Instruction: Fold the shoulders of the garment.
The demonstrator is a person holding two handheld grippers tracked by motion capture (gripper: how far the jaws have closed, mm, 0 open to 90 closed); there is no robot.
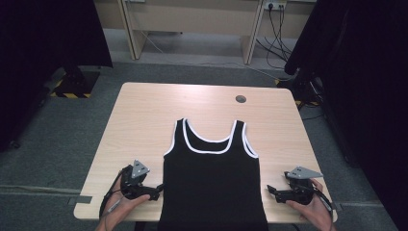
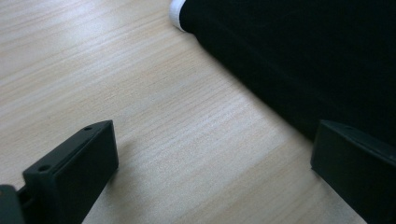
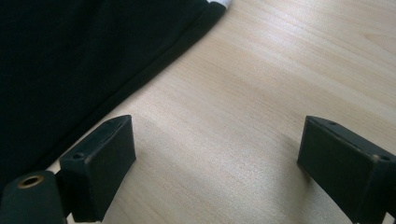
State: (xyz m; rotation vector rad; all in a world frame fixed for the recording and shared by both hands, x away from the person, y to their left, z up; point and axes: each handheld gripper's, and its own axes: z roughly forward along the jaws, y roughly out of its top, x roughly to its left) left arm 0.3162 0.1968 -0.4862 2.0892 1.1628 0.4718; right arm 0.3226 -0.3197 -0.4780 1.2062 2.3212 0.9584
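Between the two claws, a black vest (image 1: 211, 187) with white trim is lying flat on the wooden table (image 1: 144, 115), neck away from the person and hem hanging over the near edge. The left claw (image 1: 155, 191) is resting just beside the vest's left side, its tips touching or nearly touching the cloth; in the left gripper view its jaws are standing wide apart over bare wood, one jaw at the fabric's edge. The right claw (image 1: 272, 191) is sitting a little apart from the vest's right side; its jaws are likewise gaping wide, holding nothing. Beyond both claws, a small dark round cap (image 1: 241, 99) is sitting in the far tabletop.
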